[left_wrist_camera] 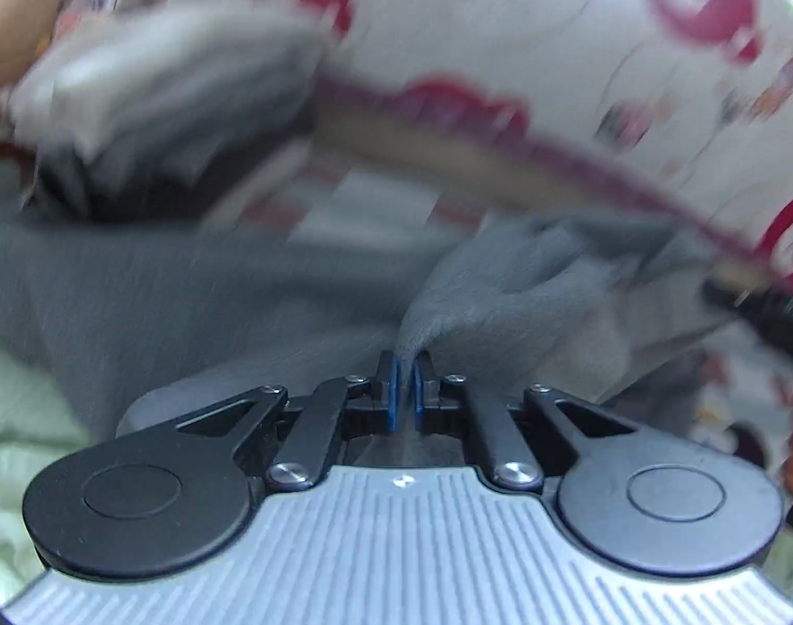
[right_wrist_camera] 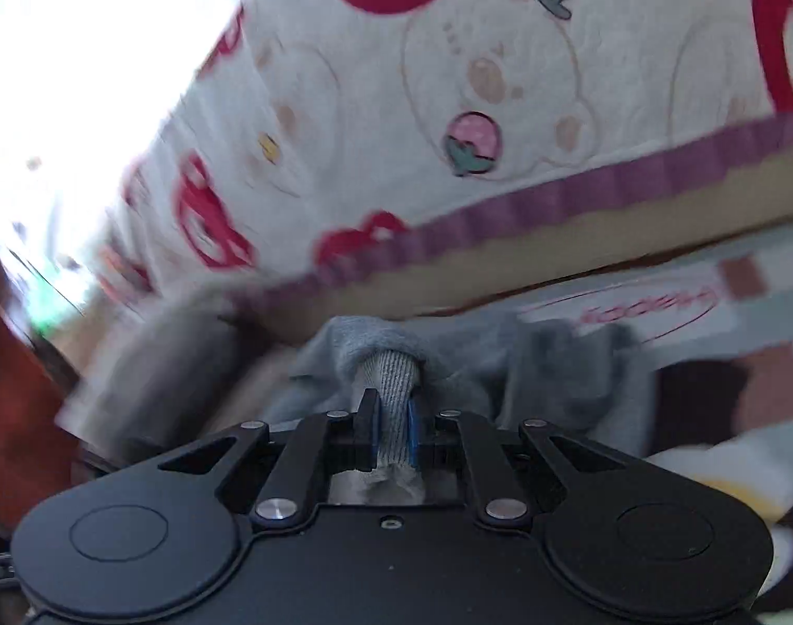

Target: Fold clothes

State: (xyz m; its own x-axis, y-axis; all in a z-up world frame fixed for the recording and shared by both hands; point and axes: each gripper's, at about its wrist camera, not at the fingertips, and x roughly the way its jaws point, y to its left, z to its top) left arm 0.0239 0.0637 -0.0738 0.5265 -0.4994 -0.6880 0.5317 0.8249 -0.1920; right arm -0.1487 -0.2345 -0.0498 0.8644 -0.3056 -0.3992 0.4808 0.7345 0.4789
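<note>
Grey garment (left_wrist_camera: 500,281) hung straight ahead of both tongs, the left tongs (left_wrist_camera: 406,383) pinching a thin fold, the right tongs (right_wrist_camera: 394,429) pinching its ribbed cuff (right_wrist_camera: 391,380), over the printed bedspread (right_wrist_camera: 448,78).

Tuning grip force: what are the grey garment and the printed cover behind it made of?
Grey garment: soft knit, likely fleece or sweatshirt cotton; matte, fuzzy nap. The part in the right gripper is ribbed, probably a cuff or hem. Printed cover: thin woven-looking cloth, likely cotton, matte; blur leaves the weave unclear.
</note>
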